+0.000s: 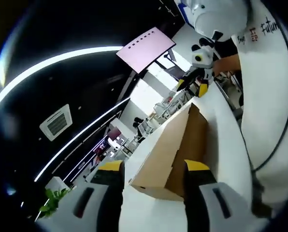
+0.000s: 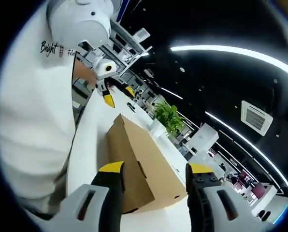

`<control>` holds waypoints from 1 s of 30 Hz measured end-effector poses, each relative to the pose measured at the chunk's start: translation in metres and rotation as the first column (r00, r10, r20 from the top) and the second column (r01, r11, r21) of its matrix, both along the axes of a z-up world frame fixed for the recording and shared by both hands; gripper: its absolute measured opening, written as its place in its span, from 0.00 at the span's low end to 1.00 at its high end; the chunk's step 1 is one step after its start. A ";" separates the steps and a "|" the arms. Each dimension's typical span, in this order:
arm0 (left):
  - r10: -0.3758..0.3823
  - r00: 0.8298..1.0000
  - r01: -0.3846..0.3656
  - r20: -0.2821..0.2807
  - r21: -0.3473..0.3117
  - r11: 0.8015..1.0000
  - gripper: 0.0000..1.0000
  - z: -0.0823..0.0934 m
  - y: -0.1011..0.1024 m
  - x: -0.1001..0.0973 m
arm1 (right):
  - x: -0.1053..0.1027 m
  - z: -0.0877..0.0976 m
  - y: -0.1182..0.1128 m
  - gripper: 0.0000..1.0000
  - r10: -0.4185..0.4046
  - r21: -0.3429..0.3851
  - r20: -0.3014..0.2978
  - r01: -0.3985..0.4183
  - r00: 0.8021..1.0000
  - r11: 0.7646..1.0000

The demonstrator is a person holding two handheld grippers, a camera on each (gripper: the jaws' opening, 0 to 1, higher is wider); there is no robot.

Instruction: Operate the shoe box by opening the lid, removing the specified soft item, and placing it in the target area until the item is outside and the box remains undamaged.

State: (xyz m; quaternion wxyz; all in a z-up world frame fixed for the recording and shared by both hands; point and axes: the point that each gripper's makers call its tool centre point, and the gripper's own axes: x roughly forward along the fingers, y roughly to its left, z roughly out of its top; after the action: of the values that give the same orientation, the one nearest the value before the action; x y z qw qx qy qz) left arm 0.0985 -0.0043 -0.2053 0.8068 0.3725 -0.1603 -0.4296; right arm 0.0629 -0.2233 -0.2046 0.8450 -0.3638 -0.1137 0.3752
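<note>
A brown cardboard shoe box [image 1: 165,150] lies lengthwise on the white table [image 1: 221,140], and its lid looks closed. My left gripper [image 1: 153,169] is open at one end of the box, a yellow-tipped jaw on either side of the near corner, holding nothing. The right gripper [image 1: 193,87] faces it from the far end. From the other end, the box [image 2: 134,159] runs away from my right gripper [image 2: 154,170], which is open and empty just in front of it. The left gripper [image 2: 119,95] shows beyond the box. The soft item is hidden.
A person in a white shirt [image 2: 33,111] stands along one long side of the table, the shirt [image 1: 265,92] close to the box. A green plant [image 2: 167,116] and desks lie beyond the other side. A pink screen [image 1: 146,47] hangs overhead.
</note>
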 end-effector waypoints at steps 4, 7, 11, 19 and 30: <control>0.049 0.998 -0.051 0.034 0.072 0.996 0.55 -0.009 0.004 0.007 | -0.001 -0.001 -0.002 0.45 -0.018 -0.032 0.016 0.019 1.000 0.999; 0.055 0.997 -0.059 0.061 0.073 0.996 0.55 -0.006 0.004 0.006 | -0.001 -0.004 -0.002 0.45 -0.020 -0.050 0.016 0.021 1.000 0.999; 0.074 0.993 -0.083 0.088 0.111 0.990 0.50 -0.011 0.008 0.007 | 0.000 -0.009 0.001 0.44 -0.030 -0.082 0.024 0.032 0.999 0.996; 0.078 0.993 -0.087 0.085 0.110 0.990 0.44 -0.025 0.012 0.009 | -0.004 -0.019 0.016 0.38 -0.010 -0.107 0.043 0.015 0.999 0.994; 0.065 0.991 -0.085 0.120 0.170 0.982 0.42 -0.044 0.004 0.007 | 0.001 -0.022 0.001 0.37 -0.056 -0.186 0.099 0.074 0.993 0.980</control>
State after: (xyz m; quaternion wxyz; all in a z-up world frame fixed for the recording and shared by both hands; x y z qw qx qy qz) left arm 0.1053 0.0000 -0.2492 0.7762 0.4716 -0.1536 -0.3893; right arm 0.0634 -0.2223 -0.2269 0.8120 -0.4634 -0.1049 0.3390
